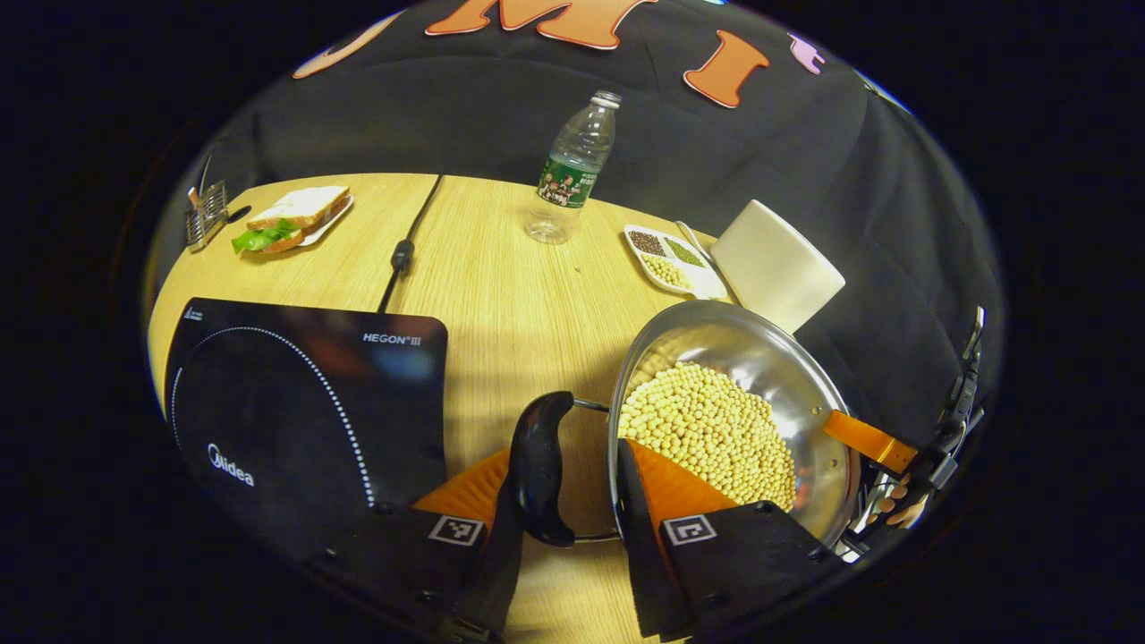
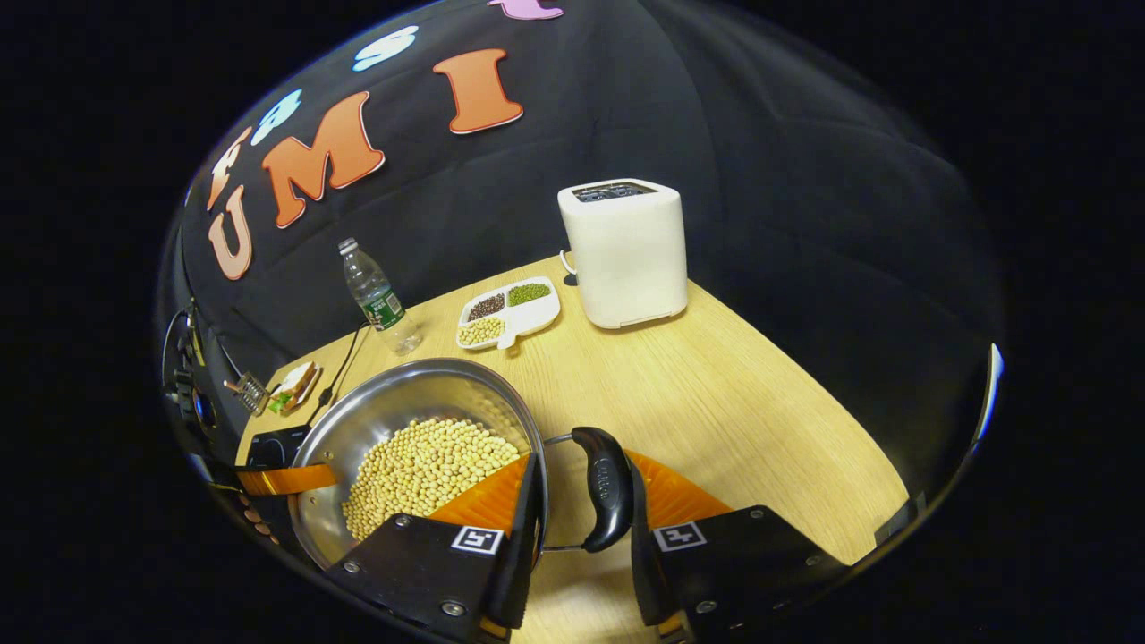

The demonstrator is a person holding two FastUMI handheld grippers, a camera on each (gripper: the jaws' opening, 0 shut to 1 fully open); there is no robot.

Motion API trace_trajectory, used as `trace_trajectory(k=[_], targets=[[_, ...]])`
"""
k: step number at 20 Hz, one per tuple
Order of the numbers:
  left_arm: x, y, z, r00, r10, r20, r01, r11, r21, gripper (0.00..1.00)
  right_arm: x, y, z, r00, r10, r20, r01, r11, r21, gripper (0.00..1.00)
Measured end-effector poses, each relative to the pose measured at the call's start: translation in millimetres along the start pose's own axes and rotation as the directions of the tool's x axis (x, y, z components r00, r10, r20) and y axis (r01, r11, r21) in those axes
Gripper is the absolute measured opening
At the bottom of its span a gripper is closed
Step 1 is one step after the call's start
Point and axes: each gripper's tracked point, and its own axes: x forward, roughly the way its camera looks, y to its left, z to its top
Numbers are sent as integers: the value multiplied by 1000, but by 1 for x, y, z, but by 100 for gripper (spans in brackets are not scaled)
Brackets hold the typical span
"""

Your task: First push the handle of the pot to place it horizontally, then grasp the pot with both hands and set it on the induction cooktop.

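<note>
A steel pot [image 1: 760, 358] holding soybeans [image 1: 707, 429] sits right of the black induction cooktop [image 1: 295, 402]. My left gripper [image 1: 564, 452] straddles the pot's black handle [image 1: 541, 465] and rim, one finger outside the handle and the other inside the pot, shut on them. In the right gripper view the same pot [image 2: 394, 402] has its opposite black handle [image 2: 606, 487] and rim clamped by my right gripper [image 2: 580, 461]. Each gripper appears across the pot in the other's view: the right gripper [image 1: 872, 438] and the left gripper [image 2: 286, 478]. Whether the pot rests on the table I cannot tell.
A water bottle [image 1: 572, 170], a divided dish of beans [image 1: 671, 259] and a white toaster [image 2: 626, 250] stand behind the pot. A sandwich on a plate [image 1: 291, 217] and a small metal rack [image 1: 206, 215] lie beyond the cooktop, whose cable [image 1: 402, 255] crosses the wooden table [image 2: 733, 402].
</note>
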Motion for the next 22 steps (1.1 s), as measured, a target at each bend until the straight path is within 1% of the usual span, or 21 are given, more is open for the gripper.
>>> trace_trajectory(k=[2, 3, 5, 9, 10, 11, 12, 15, 16, 17, 20, 21, 22], targets=[[-10, 3, 10, 1000, 7, 21, -7, 1000, 11, 59, -11, 7, 0, 1000, 14, -10, -14, 1000, 10, 42], [-14, 6, 12, 1000, 8, 26, -8, 1000, 9, 59, -15, 13, 2, 1000, 20, -9, -20, 1000, 12, 47], [-27, 13, 17, 999, 11, 38, -10, 1000, -2, 59, -24, 29, 6, 999, 37, -3, -37, 999, 6, 47], [-73, 36, 25, 998, 19, 60, -18, 1000, -18, 59, -49, 63, 14, 997, 72, 5, -72, 997, -14, 47], [-86, 43, 27, 998, 23, 63, -22, 999, -24, 59, -53, 73, 14, 997, 81, 3, -81, 997, -18, 47], [-102, 51, 27, 997, 28, 68, -26, 999, -30, 59, -58, 84, 15, 996, 88, 2, -88, 996, -18, 42], [-114, 60, 28, 997, 33, 74, -30, 999, -35, 59, -63, 92, 14, 996, 95, -1, -95, 995, -23, 47], [-136, 86, 30, 995, 47, 89, -43, 998, -42, 58, -76, 122, 13, 994, 110, -3, -110, 993, -43, 47], [-142, 95, 32, 994, 51, 92, -48, 998, -45, 58, -79, 133, 12, 993, 117, 3, -117, 992, -47, 42], [-149, 104, 30, 994, 57, 96, -52, 997, -52, 58, -81, 143, 10, 992, 123, 3, -123, 991, -48, 47], [-169, 136, 30, 992, 79, 94, -73, 995, -63, 58, -86, 174, -2, 989, 144, -15, -145, 988, -54, 47], [-175, 147, 28, 992, 87, 90, -81, 995, -65, 57, -86, 183, -7, 988, 151, -25, -152, 987, -53, 47], [-181, 157, 27, 992, 93, 88, -88, 994, -67, 59, -85, 193, -11, 987, 157, -35, -159, 986, -50, 47]])
